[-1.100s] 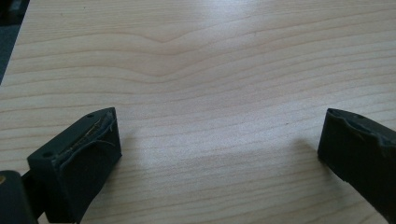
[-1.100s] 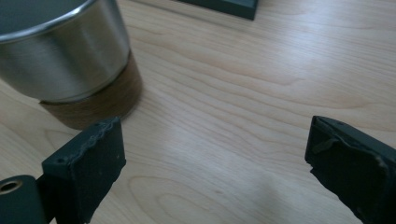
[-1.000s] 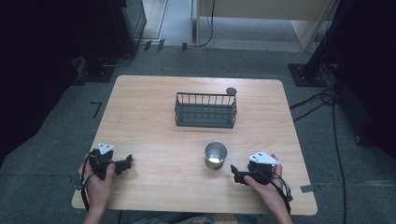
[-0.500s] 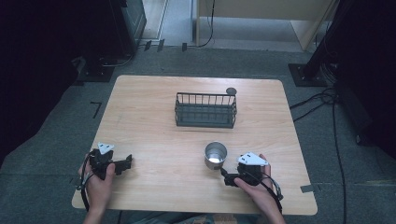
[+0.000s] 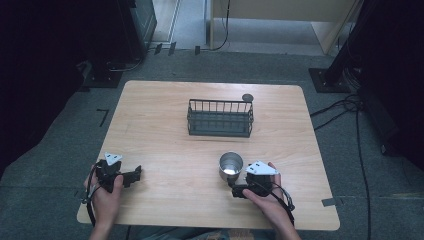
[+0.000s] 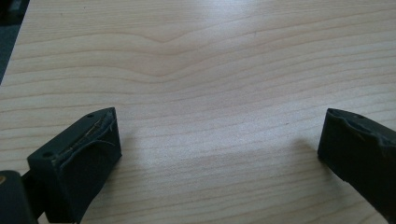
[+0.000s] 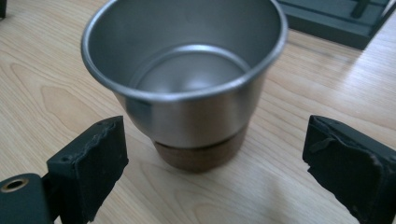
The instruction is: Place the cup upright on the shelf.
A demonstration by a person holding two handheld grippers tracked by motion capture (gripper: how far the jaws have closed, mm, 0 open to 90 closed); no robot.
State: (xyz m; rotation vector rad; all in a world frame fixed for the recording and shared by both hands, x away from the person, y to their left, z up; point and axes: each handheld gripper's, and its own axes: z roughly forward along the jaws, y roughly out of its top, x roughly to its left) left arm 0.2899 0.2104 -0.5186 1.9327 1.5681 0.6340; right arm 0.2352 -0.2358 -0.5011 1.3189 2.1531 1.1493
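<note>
An empty steel cup (image 5: pixel 231 165) with a brown base (image 7: pixel 201 156) stands upright on the wooden table (image 5: pixel 165 130), in front of a black wire basket (image 5: pixel 220 118). My right gripper (image 5: pixel 238 186) sits just to the near right of the cup, held by a hand. In the right gripper view it (image 7: pixel 217 140) is open, its jaws wide to either side of the cup's lower half and touching nothing. My left gripper (image 5: pixel 135 175) rests at the near left of the table, also in a hand. It (image 6: pixel 219 154) is open over bare wood.
A small dark round object (image 5: pixel 247 97) sits at the basket's back right corner. The basket's edge (image 7: pixel 336 23) lies just beyond the cup. Cables (image 5: pixel 350 107) run over the grey floor to the right of the table.
My right gripper has moved left and slightly forward, closing in on the cup. The left gripper and the cup have stayed put.
</note>
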